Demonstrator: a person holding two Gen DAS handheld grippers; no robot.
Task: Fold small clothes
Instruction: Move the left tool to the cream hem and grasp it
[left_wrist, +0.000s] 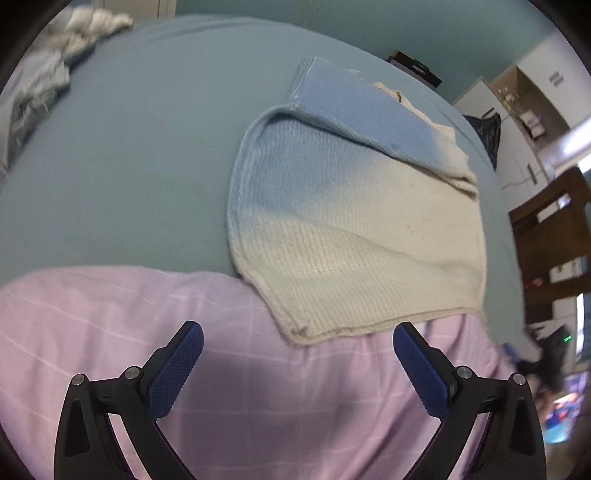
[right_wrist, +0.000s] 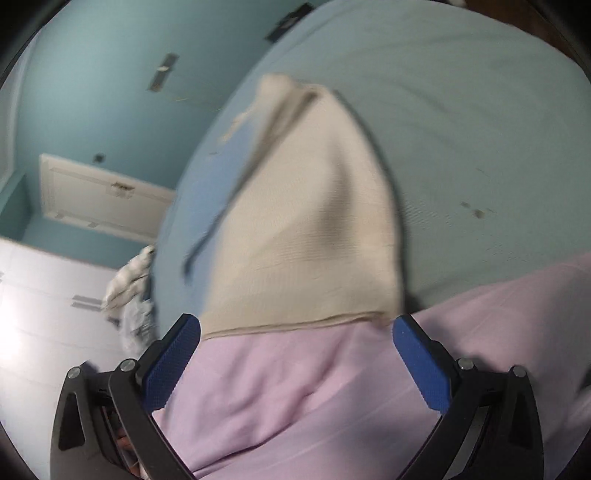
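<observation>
Left gripper (left_wrist: 298, 345) and right gripper (right_wrist: 296, 338) are both hovering with jaws spread wide, gripping nothing. The sweater (left_wrist: 354, 236), knitted and fading from blue to cream, is lying partly folded on the bed (left_wrist: 129, 166), its cream hem overlapping the pink blanket (left_wrist: 240, 387) along the near edge. More clothes (left_wrist: 48, 70) are sitting crumpled at the far corner.

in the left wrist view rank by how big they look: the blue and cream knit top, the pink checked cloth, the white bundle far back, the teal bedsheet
1. teal bedsheet and pink checked cloth: alike, and the pink one is nearest the camera, so unsure
2. blue and cream knit top
3. white bundle, far off
</observation>
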